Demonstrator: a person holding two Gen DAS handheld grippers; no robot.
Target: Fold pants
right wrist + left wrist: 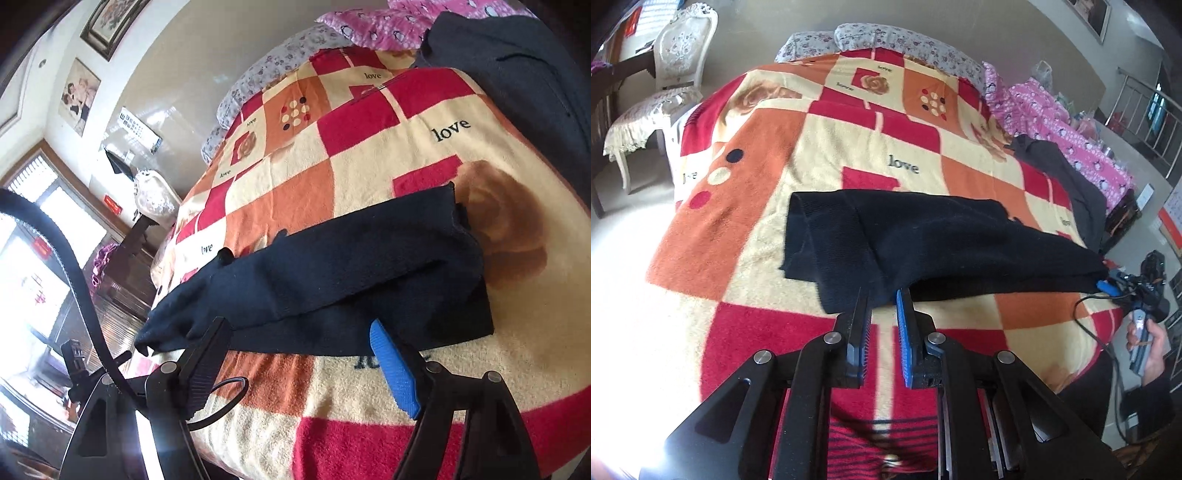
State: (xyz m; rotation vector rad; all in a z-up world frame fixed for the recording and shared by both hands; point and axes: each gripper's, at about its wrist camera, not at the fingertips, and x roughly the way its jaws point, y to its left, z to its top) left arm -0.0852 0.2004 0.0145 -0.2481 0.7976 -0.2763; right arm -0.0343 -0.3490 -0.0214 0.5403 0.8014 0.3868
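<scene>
Black pants (923, 243) folded on blanket (820, 147), right tongs (299, 328) apart

The left gripper (882, 295) is pointing down and forward. Its two fingers (858, 332) are sitting close together, with only a thin gap between them. Their tips are touching the edge of the black pants (923, 240), but I cannot tell if they are pinching the cloth.

The right gripper (299, 332) is pointing down too. Its fingers (393, 369) are standing wide apart, and nothing is being squeezed between them.

In the left view, a hand (1148, 343) is holding the right gripper's handle, with a dark sleeve behind it.
</scene>
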